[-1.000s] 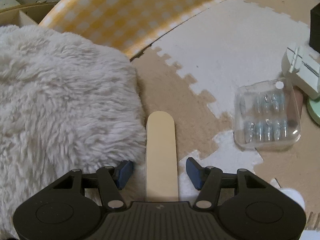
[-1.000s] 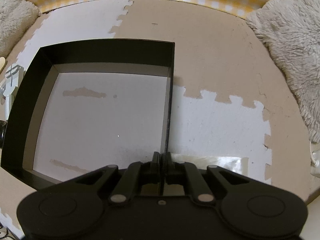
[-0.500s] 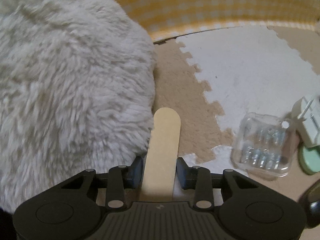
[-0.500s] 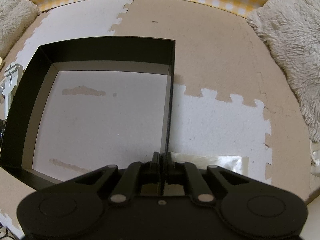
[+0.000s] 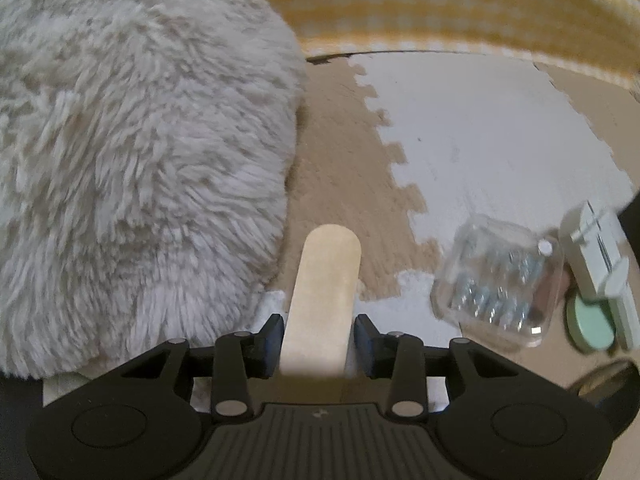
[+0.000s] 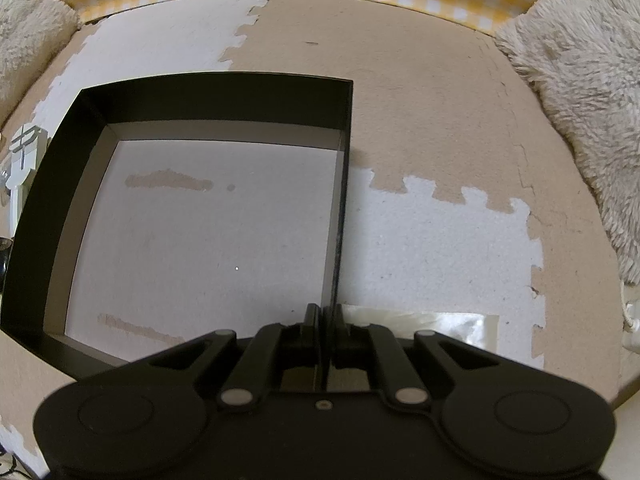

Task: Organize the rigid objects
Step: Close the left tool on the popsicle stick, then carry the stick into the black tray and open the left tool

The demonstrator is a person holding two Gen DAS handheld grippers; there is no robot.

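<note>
A flat wooden stick [image 5: 324, 292] points away from me between the blue pads of my left gripper [image 5: 319, 340]. Both pads press on its edges, and it hangs over the puzzle-mat floor beside a fluffy white cushion [image 5: 140, 160]. In the right wrist view, an open black box [image 6: 52, 208] with a bare white bottom rests on the mat. My right gripper [image 6: 325, 316] is shut on the box's thin right wall [image 6: 344, 160] at its near end.
To the right of the stick lie a clear plastic case of small metal parts [image 5: 500, 284], a white tool [image 5: 600, 252] and a green disc [image 5: 592, 328]. A yellow checked wall [image 5: 440, 12] borders the mat. Another fluffy cushion [image 6: 580, 80] lies right of the box.
My left gripper's jaws have closed from wide apart onto the wooden stick. The left wrist has rolled, so the cushion and plastic case have swung round in view. The right gripper and box have stayed put.
</note>
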